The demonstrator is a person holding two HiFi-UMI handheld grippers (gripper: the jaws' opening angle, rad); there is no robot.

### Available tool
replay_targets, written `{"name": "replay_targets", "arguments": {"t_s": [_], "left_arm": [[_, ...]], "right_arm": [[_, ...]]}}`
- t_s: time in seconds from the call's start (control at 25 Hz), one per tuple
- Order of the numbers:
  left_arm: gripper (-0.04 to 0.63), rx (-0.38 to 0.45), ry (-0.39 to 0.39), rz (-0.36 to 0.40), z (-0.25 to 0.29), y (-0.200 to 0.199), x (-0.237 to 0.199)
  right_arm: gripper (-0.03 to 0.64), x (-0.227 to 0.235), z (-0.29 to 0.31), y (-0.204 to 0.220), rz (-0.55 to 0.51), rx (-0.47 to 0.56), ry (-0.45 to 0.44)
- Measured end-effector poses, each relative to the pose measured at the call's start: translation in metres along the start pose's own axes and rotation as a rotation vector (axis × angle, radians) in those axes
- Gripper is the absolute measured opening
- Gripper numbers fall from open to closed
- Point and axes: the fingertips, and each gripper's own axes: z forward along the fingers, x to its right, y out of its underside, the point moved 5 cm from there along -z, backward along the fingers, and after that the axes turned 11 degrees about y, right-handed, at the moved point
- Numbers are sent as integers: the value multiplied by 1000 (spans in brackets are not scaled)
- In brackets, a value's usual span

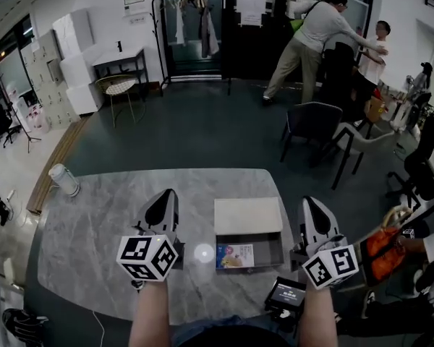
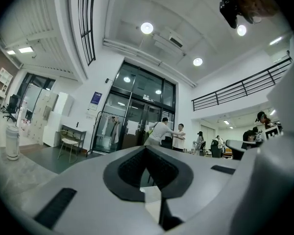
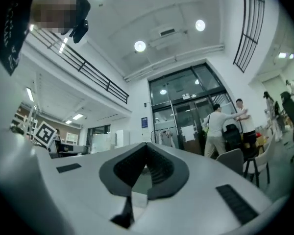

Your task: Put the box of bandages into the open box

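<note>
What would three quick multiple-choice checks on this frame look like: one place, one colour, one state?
1. Where is the box of bandages?
A on the bare table top
B inside the open box
C held in a gripper
2. What colour is the table?
A grey, marbled
B red
C green
3. How do the right gripper jaws stand?
A wide open
B clamped on the bandages
C shut, empty

Answers:
1 B: it lies in the open box's left part.
2 A: the head view shows a grey, veined top.
3 C: the jaws meet with nothing between them.
</note>
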Motion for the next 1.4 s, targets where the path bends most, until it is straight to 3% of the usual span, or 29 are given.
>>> {"name": "replay_targets", "arguments": {"t_s": [0.24, 0.48, 1.4], "left_arm": [[10, 35, 68, 91, 18, -4, 17], [11, 89, 123, 200, 25, -8, 29], [11, 92, 151, 227, 24, -15, 38]], "right_arm": [[25, 40, -23, -9, -212, -12, 191], [25, 54, -35, -21, -366, -68, 303], [25, 43, -32, -25, -381, -104, 282]]}}
